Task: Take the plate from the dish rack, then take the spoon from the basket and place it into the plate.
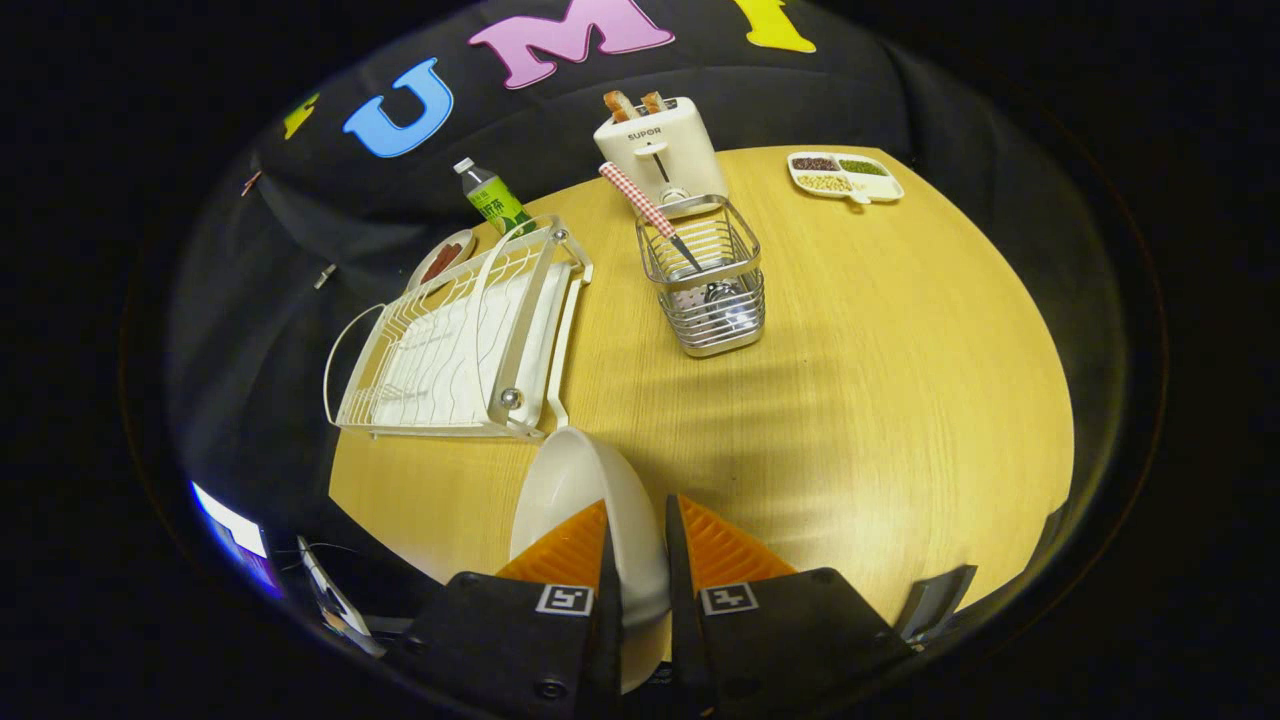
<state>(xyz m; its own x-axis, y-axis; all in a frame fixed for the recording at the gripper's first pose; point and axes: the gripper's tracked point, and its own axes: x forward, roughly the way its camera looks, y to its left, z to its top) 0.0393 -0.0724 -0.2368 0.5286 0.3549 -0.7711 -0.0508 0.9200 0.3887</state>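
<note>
The wooden table [880, 400] spreads out ahead of me, round-edged against the dark booth wall. On its left side sits the white wire dish rack [460, 340], its slots bare, well apart from the rest. Behind it a small dish [441, 259] with something reddish lies by the rack's far corner, and a green-labelled bottle [492, 198] stands just beyond. At the far middle stands a cream toaster [660, 150] with two slices poking up. Just in front of it is the wire basket [712, 300], holding the spoon [650, 208], whose checked red-and-white handle leans out over the basket's left rim toward the toaster. Far right, a divided tray [845, 177] of beans and grains lies near the table's edge. My jaws [637, 540] are clenched on the white plate [575, 490]: its rim runs between both fingers, and the plate stands on edge, just this side of the rack's near corner.
</note>
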